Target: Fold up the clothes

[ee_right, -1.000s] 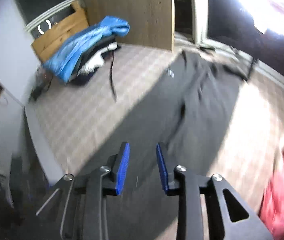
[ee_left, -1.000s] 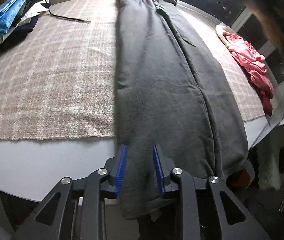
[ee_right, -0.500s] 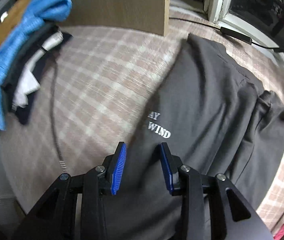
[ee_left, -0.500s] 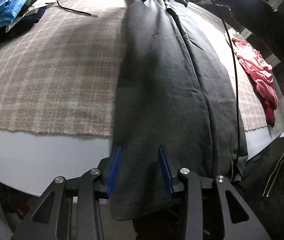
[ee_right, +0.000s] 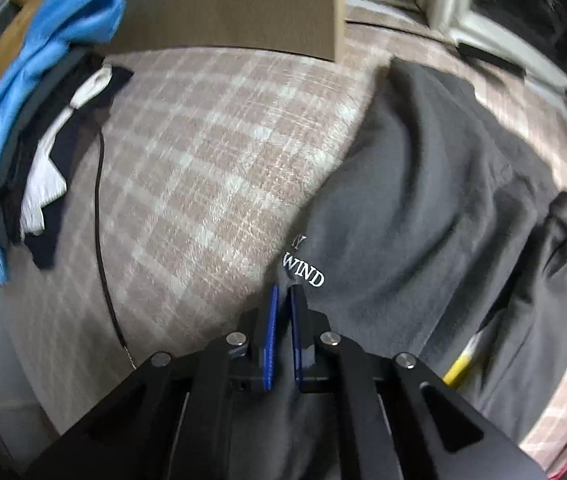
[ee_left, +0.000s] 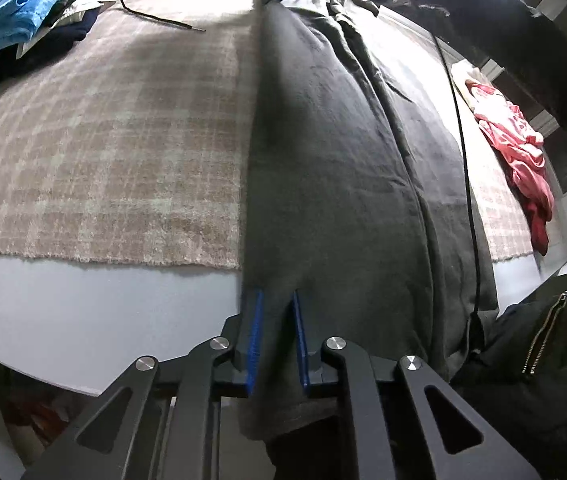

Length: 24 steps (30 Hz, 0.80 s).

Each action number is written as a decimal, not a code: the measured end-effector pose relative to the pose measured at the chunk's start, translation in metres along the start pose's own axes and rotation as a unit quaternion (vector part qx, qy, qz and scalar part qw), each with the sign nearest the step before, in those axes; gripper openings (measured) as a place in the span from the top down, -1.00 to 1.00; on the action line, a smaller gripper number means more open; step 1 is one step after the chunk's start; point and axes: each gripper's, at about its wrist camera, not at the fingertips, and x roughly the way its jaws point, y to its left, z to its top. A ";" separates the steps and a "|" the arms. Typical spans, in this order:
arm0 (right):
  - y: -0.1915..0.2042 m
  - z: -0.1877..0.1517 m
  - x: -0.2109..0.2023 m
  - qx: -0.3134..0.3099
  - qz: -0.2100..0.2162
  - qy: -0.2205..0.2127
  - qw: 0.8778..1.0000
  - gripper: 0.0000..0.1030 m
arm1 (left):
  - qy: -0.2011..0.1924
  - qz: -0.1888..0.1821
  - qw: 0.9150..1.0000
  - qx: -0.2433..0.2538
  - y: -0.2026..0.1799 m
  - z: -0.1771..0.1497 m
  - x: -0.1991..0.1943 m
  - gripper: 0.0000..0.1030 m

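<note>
Plaid blanket (ee_left: 103, 152): both down-tilted tongs (ee_left: 276, 300) (ee_right: 282, 294) pinch garment (ee_left: 331, 160)

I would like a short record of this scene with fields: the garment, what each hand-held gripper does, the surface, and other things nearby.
garment: dark grey garment, laid out long on the blanket, white word "WIND" near its edge
left hand-held gripper: jaws have just been closing, now pinching the near hem
right hand-held gripper: jaws have just been closing, now pinching the edge by the print
surface: plaid blanket
nearby: blue clothes pile; red garment; black cord
</note>
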 end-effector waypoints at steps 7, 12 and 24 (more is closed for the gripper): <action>-0.039 -0.009 -0.067 -0.013 -0.010 -0.089 0.996 0.52 | 0.000 0.005 1.000 -0.011 0.006 0.003 -0.006 0.84; -0.032 -0.015 -0.036 -0.066 -0.037 -0.059 0.995 0.74 | -0.044 -0.019 0.999 -0.008 -0.006 0.029 -0.020 0.79; -0.055 -0.001 -0.038 -0.063 -0.006 -0.120 0.991 0.78 | -0.088 -0.051 0.994 0.042 -0.021 0.175 0.017 0.64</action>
